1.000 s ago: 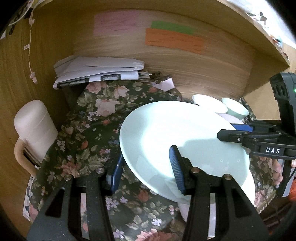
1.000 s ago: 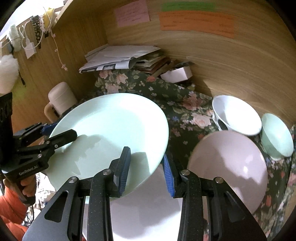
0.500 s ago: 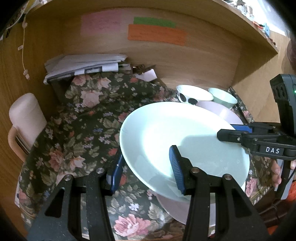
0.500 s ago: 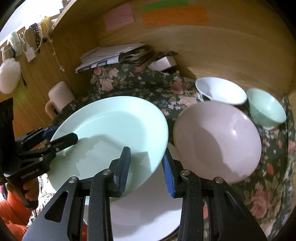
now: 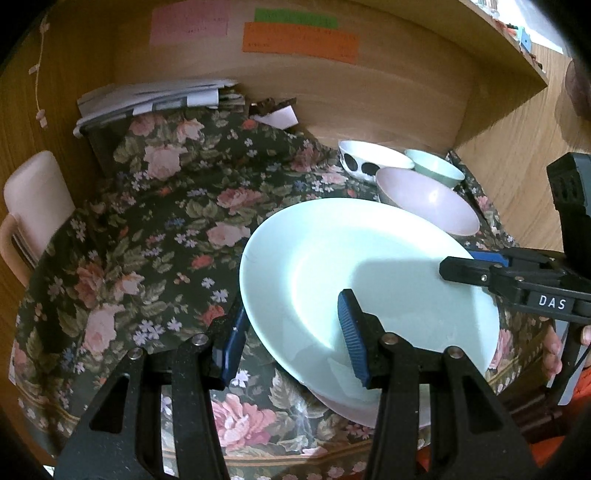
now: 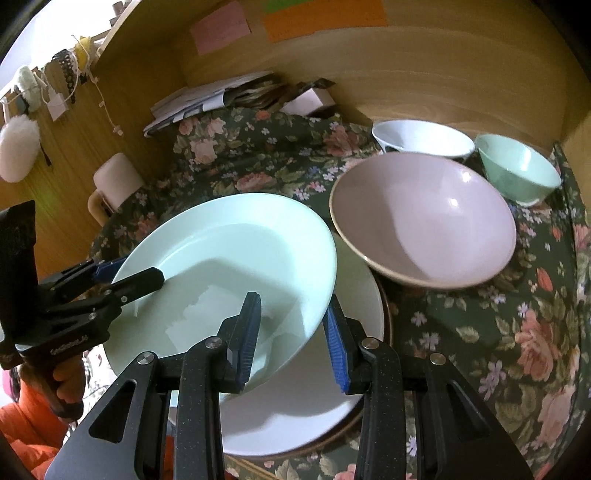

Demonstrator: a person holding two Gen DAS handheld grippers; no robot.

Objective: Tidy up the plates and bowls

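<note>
Two grips, one plate above the floral bench
I hold the mint plate (image 6: pixel 236 236) with my left hand-held gripper (image 5: pixel 291 343) and right hand-held gripper (image 6: pixel 291 332), apparently clear of the white plate (image 6: pixel 306 413)

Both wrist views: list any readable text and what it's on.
"DAS": white label on the right gripper, seen in the left wrist view.
Embossed word on the left gripper body in the right wrist view: starts like "Gen", rest too blurred to read.
Pink note, green note, orange note on the back panel: handwriting too small to read.
</note>
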